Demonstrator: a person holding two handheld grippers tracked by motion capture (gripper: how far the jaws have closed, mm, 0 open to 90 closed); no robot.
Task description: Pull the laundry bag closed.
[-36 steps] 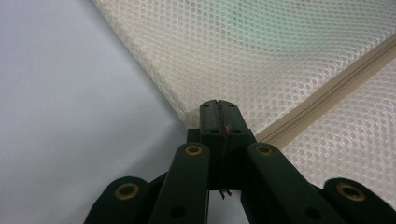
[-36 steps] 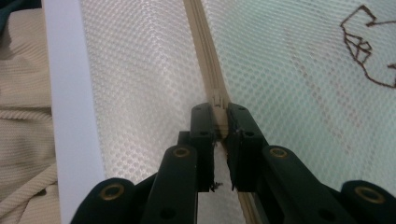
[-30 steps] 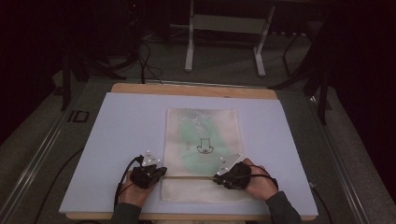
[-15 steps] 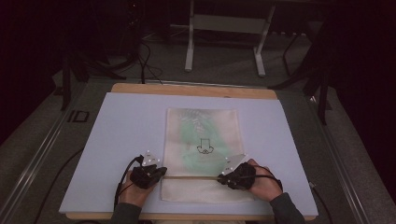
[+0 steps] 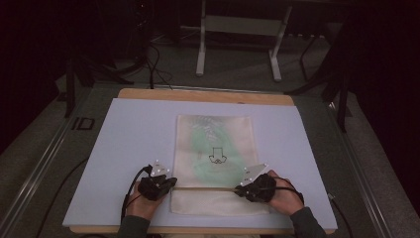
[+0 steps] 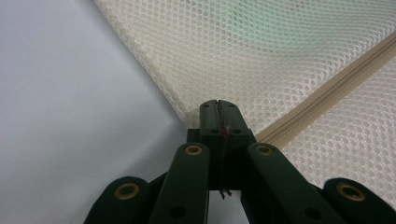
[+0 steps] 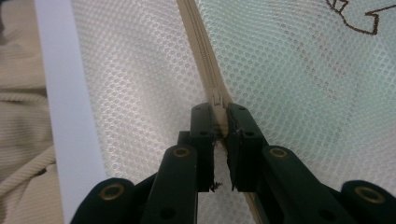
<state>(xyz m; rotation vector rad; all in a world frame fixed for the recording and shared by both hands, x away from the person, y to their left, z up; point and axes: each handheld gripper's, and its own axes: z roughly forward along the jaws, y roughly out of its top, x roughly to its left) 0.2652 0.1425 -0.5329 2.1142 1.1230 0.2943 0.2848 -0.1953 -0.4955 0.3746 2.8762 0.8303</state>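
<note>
**Both grippers on the mesh bag's zipper line**

Dark room, metal stand legs (image 5: 237, 44) at top centre of the high view, cables on the floor upper left. The counter (image 5: 124, 144) has a pale blue-white top with a wooden edge showing along its far side.

Mesh bag (image 5: 215, 153): cream netting, lies flat at centre of the counter, long side running away from the person. Something green shows through the mesh in its middle part, with a small dark outline print over it. A beige zipper (image 5: 205, 188) runs across the bag near its lower end.

Left gripper (image 5: 171, 182): lower left of centre in the high view, at the bag's left edge where the zipper ends. In the left gripper view the jaws are pressed together with no gap, tips sitting on the bag's corner right at the zipper end (image 6: 280, 128). Looks pinched on the bag edge; how much fabric sits between the jaws I can't tell.

Right gripper (image 5: 238, 190): lower right of centre in the high view, on the zipper line near the bag's right side. In the right gripper view the jaws stand a narrow slit apart, with the zipper's pull (image 7: 217, 112) caught between the tips. The zipper tape runs up and away toward the top of that frame. A ribbed beige sleeve (image 7: 18, 140) sits at the left edge.
</note>
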